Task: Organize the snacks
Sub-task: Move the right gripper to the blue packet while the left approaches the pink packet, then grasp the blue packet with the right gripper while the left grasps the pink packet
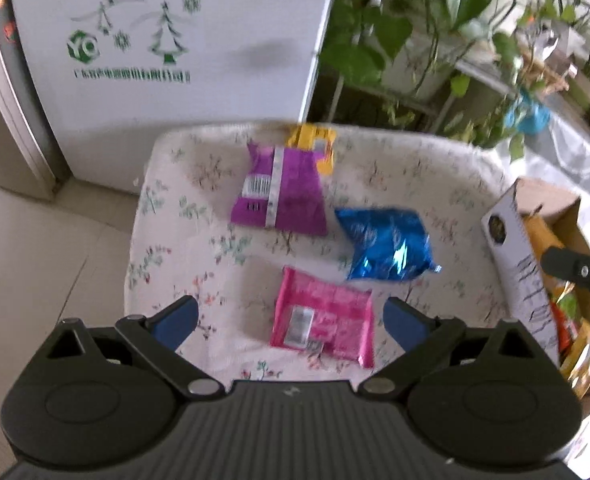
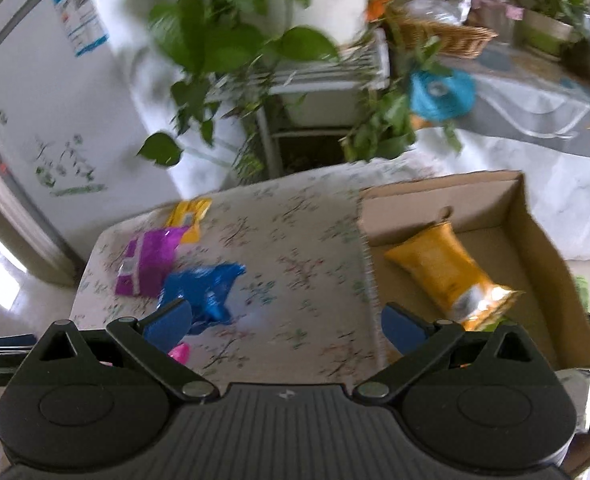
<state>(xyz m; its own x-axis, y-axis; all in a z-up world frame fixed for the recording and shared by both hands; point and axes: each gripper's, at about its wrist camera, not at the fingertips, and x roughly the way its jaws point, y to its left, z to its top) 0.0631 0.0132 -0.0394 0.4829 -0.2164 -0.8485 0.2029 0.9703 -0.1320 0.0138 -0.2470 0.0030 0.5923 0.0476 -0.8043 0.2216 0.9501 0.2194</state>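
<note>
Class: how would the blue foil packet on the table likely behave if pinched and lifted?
The blue foil packet looks crinkled and puffy, so probably light and floppy. Its shiny skin may slip between jaws. It lies flat on the floral cloth, so rolling seems unlikely.

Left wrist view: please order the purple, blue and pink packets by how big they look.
1. Purple packet and pink packet: alike, though pink lies nearer, so unsure.
2. Blue packet: slightly smaller.
</note>
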